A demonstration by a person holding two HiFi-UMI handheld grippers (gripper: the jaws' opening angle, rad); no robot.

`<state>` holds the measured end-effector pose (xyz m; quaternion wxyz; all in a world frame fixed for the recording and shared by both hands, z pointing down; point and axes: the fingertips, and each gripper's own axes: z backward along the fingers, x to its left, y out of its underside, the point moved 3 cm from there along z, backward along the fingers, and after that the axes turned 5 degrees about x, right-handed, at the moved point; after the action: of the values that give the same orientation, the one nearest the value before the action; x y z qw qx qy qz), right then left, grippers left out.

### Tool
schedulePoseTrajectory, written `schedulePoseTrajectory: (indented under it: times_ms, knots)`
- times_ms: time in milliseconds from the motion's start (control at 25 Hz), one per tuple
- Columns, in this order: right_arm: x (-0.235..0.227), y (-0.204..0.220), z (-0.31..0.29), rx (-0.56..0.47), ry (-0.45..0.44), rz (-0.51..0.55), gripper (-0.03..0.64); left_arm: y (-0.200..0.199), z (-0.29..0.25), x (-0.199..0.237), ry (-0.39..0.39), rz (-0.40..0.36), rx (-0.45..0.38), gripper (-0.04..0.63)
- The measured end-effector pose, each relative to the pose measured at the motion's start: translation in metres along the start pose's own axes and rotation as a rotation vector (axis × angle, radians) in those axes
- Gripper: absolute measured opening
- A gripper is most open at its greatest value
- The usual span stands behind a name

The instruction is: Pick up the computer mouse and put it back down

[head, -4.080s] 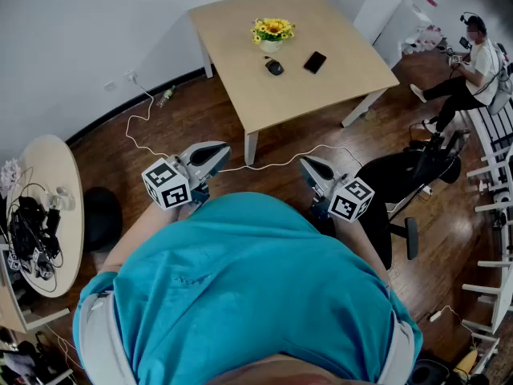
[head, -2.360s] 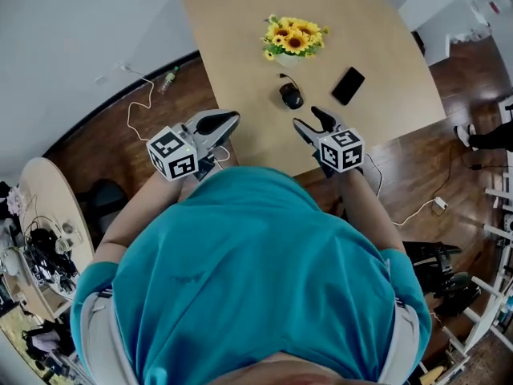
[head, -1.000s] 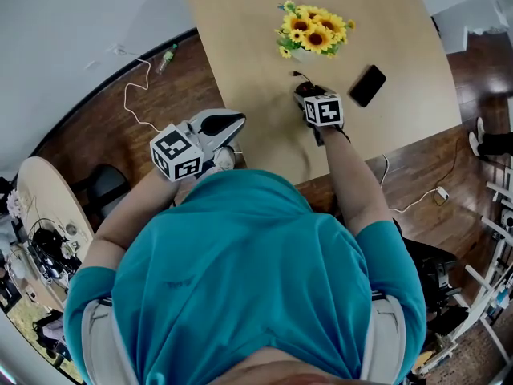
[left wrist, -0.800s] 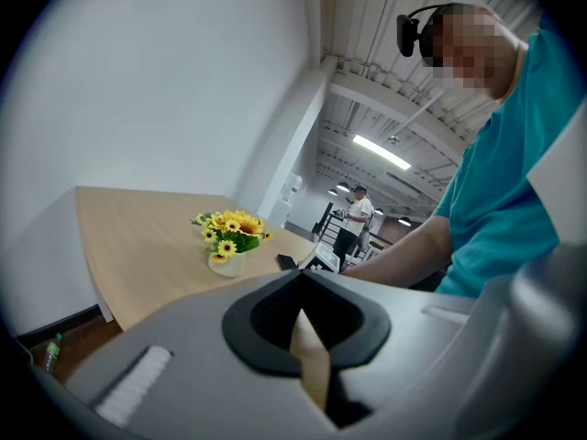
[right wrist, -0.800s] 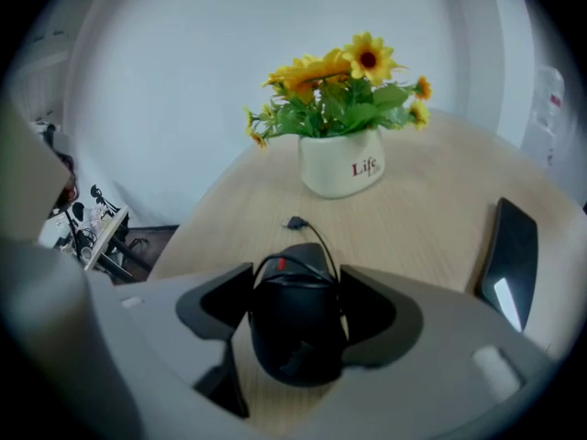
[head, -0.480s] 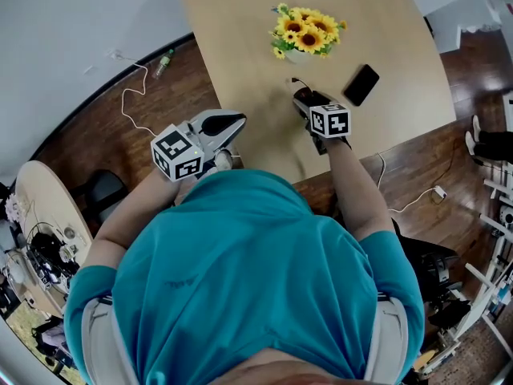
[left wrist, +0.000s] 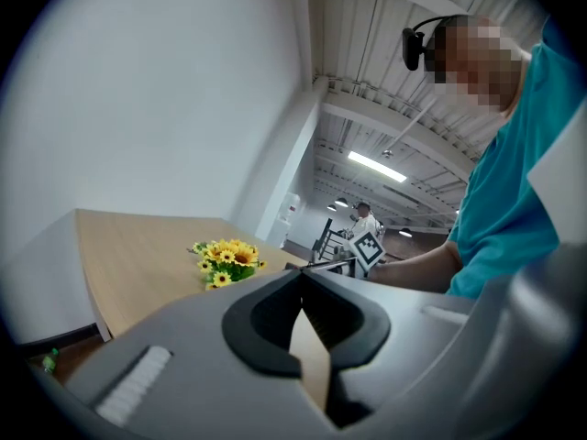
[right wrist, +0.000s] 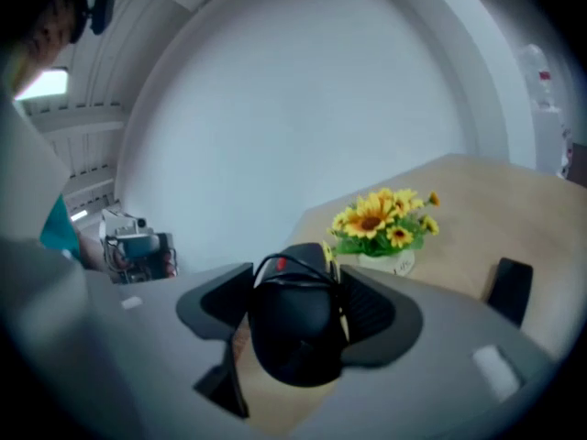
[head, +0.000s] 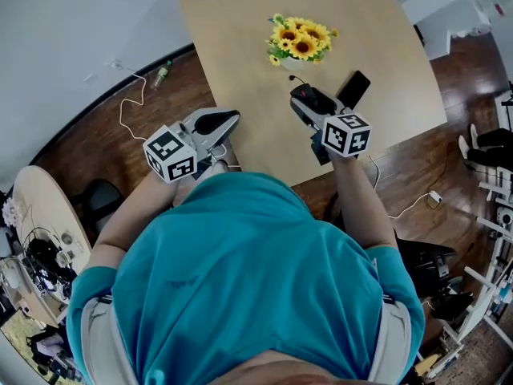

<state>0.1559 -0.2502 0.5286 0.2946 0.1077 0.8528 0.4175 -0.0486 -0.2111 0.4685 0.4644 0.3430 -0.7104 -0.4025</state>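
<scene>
I'm looking down over the person's teal shirt (head: 240, 287) to both arms held out in front at the near edge of the wooden table (head: 240, 38). The right forearm (head: 362, 203) reaches forward over the table edge. Its right gripper (head: 307, 99) points away from the body and tips only slightly downward, with the marker cube (head: 346, 135) facing up toward me. In the right gripper view its jaws are clamped on the black mouse (right wrist: 295, 324), one pad on each flank. The mouse's thin cord (right wrist: 295, 266) loops over its top, and pale tabletop shows below it, so it looks lifted clear of the surface. From that camera the sunflowers (right wrist: 381, 220) sit just beyond the mouse, with the dark phone (right wrist: 507, 289) lying flat to their right. The left forearm (head: 136, 219) is bent in closer to the body. The left gripper (head: 232, 117) sits near the table's left corner, roughly level and aimed across the table. In the left gripper view its pads meet at the tips with nothing between them, and the sunflowers lie ahead of it. The two grippers are well apart.
</scene>
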Motion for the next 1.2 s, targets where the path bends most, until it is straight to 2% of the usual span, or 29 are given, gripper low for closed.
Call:
schedulePoseTrajectory:
  times_ms: [240, 440, 600, 800, 960, 1200]
  knots:
    - [0.049, -0.062, 0.055, -0.195, -0.117, -0.007, 0.298, -0.026, 0.012, -0.006, -0.008, -0.013, -0.082, 0.005]
    - [0.078, -0.090, 0.088, -0.281, -0.186, 0.017, 0.298, -0.036, 0.017, -0.008, -0.027, -0.015, -0.103, 0.005]
    - [0.090, -0.094, 0.100, -0.298, -0.208, 0.038, 0.298, -0.044, 0.020, -0.013, -0.007, -0.027, -0.124, 0.005]
    - [0.091, -0.091, 0.105, -0.298, -0.215, 0.032, 0.298, -0.051, 0.019, -0.023, 0.020, -0.079, -0.128, 0.003]
    - [0.091, -0.092, 0.105, -0.297, -0.217, 0.037, 0.298, -0.054, 0.018, -0.028, 0.059, -0.072, -0.136, 0.005]
    - [0.091, -0.090, 0.104, -0.296, -0.219, 0.038, 0.298, -0.053, 0.018, -0.029, 0.050, -0.070, -0.137, 0.005]
